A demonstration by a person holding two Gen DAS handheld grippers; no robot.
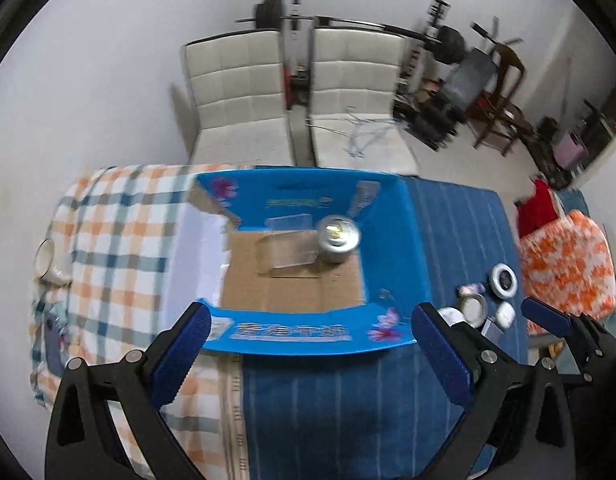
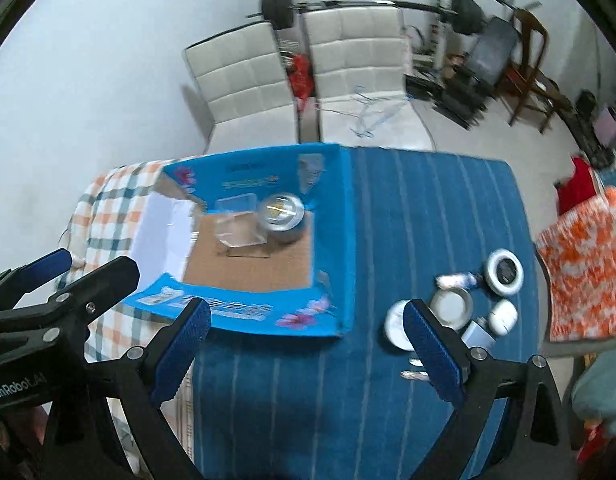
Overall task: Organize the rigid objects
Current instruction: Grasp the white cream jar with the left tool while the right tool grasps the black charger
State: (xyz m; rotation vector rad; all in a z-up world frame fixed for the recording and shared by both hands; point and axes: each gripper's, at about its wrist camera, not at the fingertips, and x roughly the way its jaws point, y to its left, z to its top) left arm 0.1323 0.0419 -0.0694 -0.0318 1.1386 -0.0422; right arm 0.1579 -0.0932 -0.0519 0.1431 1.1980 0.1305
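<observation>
Both claws hang open and empty above the worktop: the left claw [image 1: 310, 350] spreads its blue pads at the bottom of its own view, over the near wall of a blue cardboard box [image 1: 292, 334], while the right claw [image 2: 306, 344] gapes low in its frame above a blue striped cloth [image 2: 308, 400]. Beyond the left claw, at frame centre, the box already holds a silver tin [image 1: 338, 242] and a clear plastic case [image 1: 290, 246] on its brown floor. Lower right of the right-wrist frame, a cluster waits outside the box, well apart from it: a white round lid [image 2: 396, 322] partly hidden behind the right pad, a small white dish [image 2: 452, 306], a ring-shaped round container [image 2: 504, 272], a white rounded case [image 2: 504, 317], a small grey box [image 2: 478, 336] and a small wrapped item [image 2: 454, 280]. Packed that tightly, the pieces look easy to knock aside or off the worktop's right edge if a wide claw comes down on one, and the low, smooth lids may slip from the pads. Heavy blur in both frames also hints at quick motion that could clip the box's raised flaps. Printing on the box is too smeared to read; "GenRobot.AI" shows on the left claw's body [image 2: 16, 386] at the left edge of the right-wrist view. A checked cloth [image 1: 120, 232] covers the worktop's left side.
</observation>
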